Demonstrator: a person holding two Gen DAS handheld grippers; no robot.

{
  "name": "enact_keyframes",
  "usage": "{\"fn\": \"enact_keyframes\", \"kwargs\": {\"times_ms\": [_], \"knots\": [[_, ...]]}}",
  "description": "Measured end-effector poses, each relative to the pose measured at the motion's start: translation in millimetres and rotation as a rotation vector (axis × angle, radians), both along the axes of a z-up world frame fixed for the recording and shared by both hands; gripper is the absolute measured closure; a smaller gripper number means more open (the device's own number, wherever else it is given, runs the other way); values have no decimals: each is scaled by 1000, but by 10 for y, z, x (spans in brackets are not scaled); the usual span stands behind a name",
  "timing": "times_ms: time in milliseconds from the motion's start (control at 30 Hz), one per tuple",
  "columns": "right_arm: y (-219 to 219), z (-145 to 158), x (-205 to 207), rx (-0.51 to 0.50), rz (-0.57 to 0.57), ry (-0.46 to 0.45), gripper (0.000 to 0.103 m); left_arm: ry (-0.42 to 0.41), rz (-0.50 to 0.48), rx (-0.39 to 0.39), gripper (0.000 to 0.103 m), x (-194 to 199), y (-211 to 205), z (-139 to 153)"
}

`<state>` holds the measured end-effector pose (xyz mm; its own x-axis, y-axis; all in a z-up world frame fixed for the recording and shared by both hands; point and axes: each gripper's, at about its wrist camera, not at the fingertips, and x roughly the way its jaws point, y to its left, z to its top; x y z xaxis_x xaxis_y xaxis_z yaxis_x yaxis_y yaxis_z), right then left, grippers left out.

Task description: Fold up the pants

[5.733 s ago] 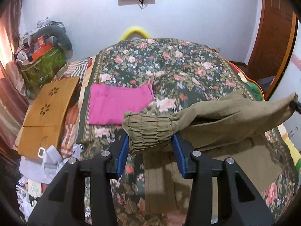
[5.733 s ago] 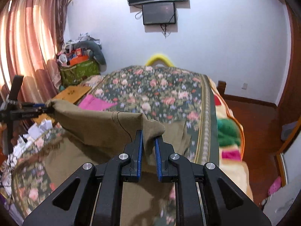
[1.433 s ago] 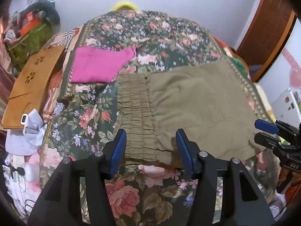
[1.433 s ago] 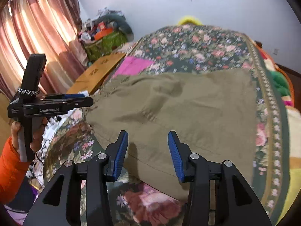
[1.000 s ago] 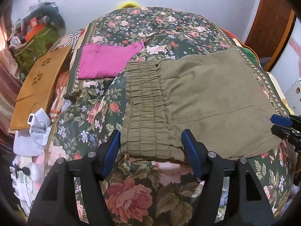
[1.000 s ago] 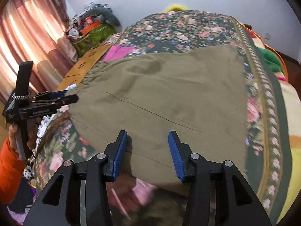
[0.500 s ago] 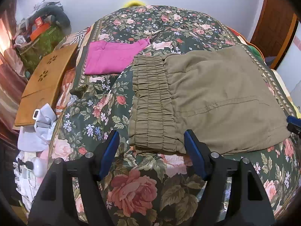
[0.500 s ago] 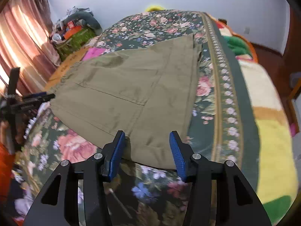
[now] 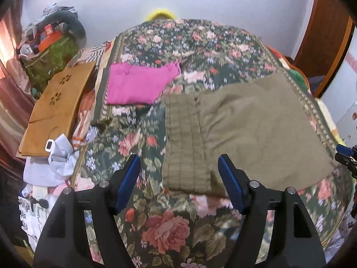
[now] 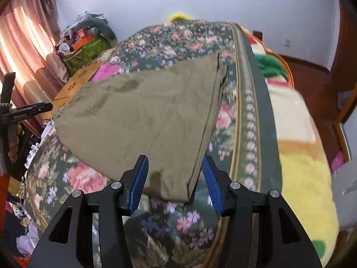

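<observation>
The olive pants [image 9: 250,131] lie folded flat on the floral bedspread [image 9: 165,230]. Their gathered waistband [image 9: 185,147] faces my left gripper [image 9: 180,178], which is open, empty and just short of the waistband's near edge. In the right wrist view the pants [image 10: 145,120] taper to a near corner [image 10: 185,196]. My right gripper [image 10: 176,183] is open and empty, its fingers either side of that corner. The left gripper [image 10: 26,111] shows at the left edge there, and the right gripper [image 9: 345,156] shows at the right edge of the left wrist view.
A folded pink garment [image 9: 138,84] lies on the bed behind the waistband. A wooden board [image 9: 55,109] and a heap of clothes and bags [image 9: 49,51] stand to the left of the bed. A yellow and green blanket [image 10: 299,138] hangs on the right side.
Both grippers let go of the pants, which now lie flat. Over the last second both have drawn back a little from the cloth, and the right one has swung toward the pants' right corner.
</observation>
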<state>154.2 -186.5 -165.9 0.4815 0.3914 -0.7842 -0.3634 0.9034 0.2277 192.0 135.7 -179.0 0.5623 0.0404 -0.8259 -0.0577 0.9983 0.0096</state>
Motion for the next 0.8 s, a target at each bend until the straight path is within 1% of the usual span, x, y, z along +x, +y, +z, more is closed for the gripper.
{"fn": "enact_keyframes", "kwargs": {"times_ms": [167,233,367,433,567,700,800], "knots": [[26,207,215,-3,12,-72,54,-38,-14,4,31,219,1,188],[20,263,324,-7,10,-98,54,-47,-14,21,31,340,-3,230],[2,324,602,-8,4,-133,53,-51,-15,31,30,559,14,241],[-4,322,722,-12,-1,-139,51,-44,-12,38,29,695,36,201],[-14,257,1037,-16,-2,-132,50,-19,-7,36,29,925,78,70],[-38,126,1380,-15,0,-102,50,13,-9,35,29,1125,110,-101],[-35,17,1642,-13,6,-72,50,49,-18,51,29,1255,131,-248]]}}
